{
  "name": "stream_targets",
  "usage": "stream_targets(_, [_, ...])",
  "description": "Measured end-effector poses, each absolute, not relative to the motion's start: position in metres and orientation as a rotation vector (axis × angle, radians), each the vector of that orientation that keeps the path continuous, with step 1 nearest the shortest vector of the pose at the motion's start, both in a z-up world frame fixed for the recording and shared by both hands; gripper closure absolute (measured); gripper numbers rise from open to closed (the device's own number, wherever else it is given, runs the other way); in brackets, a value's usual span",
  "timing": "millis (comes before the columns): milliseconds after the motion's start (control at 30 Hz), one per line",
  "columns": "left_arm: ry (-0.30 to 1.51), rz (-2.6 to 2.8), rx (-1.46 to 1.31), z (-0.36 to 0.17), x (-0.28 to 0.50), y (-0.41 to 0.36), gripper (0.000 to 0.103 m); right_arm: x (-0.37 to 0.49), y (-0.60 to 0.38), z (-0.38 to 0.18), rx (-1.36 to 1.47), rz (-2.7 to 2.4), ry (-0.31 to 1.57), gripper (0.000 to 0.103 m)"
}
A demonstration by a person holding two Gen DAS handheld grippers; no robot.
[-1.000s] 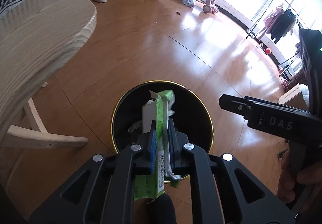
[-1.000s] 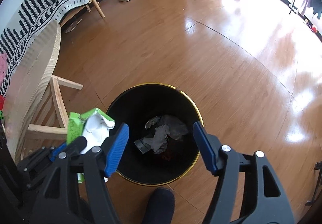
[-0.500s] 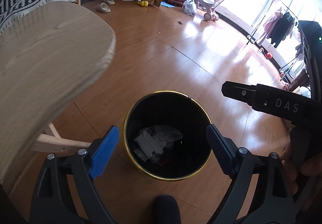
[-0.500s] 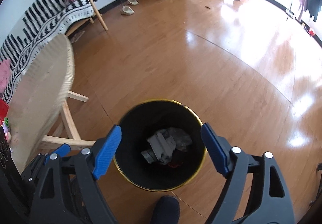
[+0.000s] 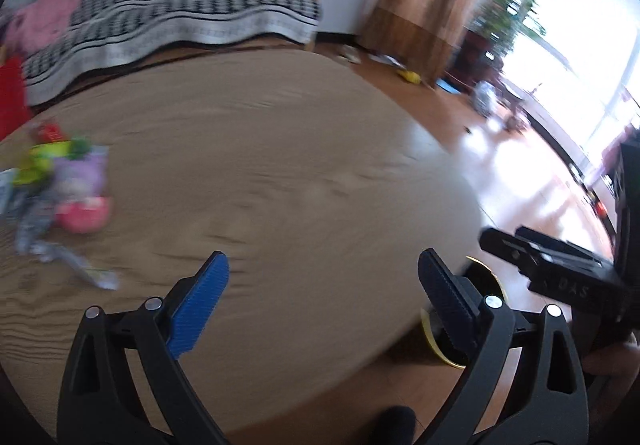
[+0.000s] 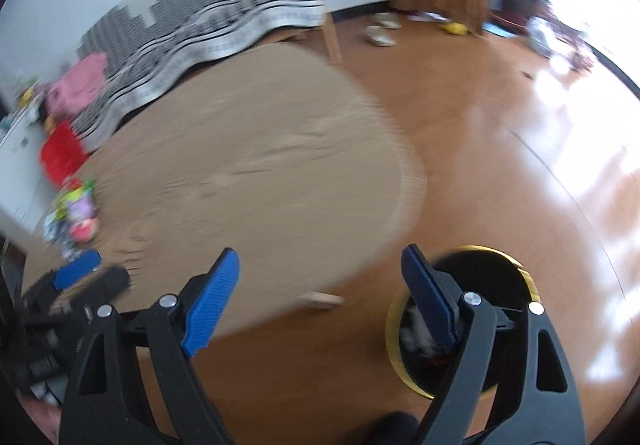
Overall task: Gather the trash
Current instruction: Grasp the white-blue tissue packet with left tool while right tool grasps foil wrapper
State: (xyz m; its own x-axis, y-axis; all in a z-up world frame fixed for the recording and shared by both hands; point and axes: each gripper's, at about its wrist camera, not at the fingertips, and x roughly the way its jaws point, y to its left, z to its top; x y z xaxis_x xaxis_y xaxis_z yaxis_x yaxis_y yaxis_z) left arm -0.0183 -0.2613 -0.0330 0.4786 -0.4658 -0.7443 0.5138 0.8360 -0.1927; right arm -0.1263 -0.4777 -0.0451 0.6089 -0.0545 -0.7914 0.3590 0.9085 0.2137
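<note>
My left gripper [image 5: 324, 285] is open and empty above the near edge of the round wooden table [image 5: 260, 165]. A blurred heap of colourful wrappers and trash [image 5: 60, 197] lies at the table's far left; it also shows in the right wrist view [image 6: 76, 213]. My right gripper [image 6: 320, 281] is open and empty, over the floor beside the table. The black bin with a gold rim [image 6: 472, 309] stands on the floor below its right finger and holds crumpled paper; in the left wrist view only a sliver of the bin [image 5: 480, 277] shows past the table edge.
A sofa with a black-and-white striped cover [image 5: 180, 17] stands behind the table, with pink items on it. Slippers [image 6: 380, 35] and small toys lie on the wooden floor [image 6: 500, 165] near the curtain. The left gripper body [image 6: 76, 273] shows at the left of the right wrist view.
The left gripper let the green carton fall into the bin and opened. Both grippers then swung up and left, from over the bin towards the table; both views are motion-blurred.
</note>
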Motion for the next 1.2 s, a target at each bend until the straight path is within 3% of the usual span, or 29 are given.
stream_targets(333, [0.842,-0.187,-0.090,-0.017,0.082,-0.048,0.010,-0.021,-0.294,-0.049,0.146,0.073,0.955,0.023])
stream_targets(467, [0.850,-0.132,-0.082,-0.029,0.112,-0.001,0.010,-0.005,-0.249,-0.060,0.060,0.142,0.974,0.023])
stream_targets(733, [0.864,-0.149,-0.246,-0.057,0.170,0.043,0.010,0.028,-0.202,-0.081,0.011,0.197,0.995,0.023])
stream_targets(933, [0.913,-0.151,-0.252,-0.079,0.194,0.027,0.010,0.043,-0.187,-0.093,-0.011,0.210,1.003,0.023])
stream_targets(1000, [0.918,-0.170,-0.277,-0.083,0.194,0.028,0.017,0.046,-0.185,-0.095,-0.016,0.220,1.002,0.023])
stream_targets(1033, [0.916,-0.183,-0.287,-0.082,0.193,0.028,0.037,0.048,-0.181,-0.095,-0.024,0.225,0.998,0.026])
stream_targets(1067, [0.927,-0.204,-0.275,-0.080,0.193,0.024,0.047,0.049,-0.179,-0.095,-0.034,0.231,0.994,0.033])
stream_targets(1100, [0.935,-0.201,-0.247,-0.079,0.192,0.020,0.048,0.049,-0.175,-0.094,-0.047,0.237,0.990,0.042])
stream_targets(1167, [0.929,-0.208,-0.199,-0.075,0.186,0.015,0.052,0.047,-0.168,-0.093,-0.065,0.260,1.000,0.090])
stream_targets(1200, [0.927,-0.204,-0.179,-0.073,0.182,0.013,0.053,0.047,-0.166,-0.093,-0.056,0.278,1.011,0.093])
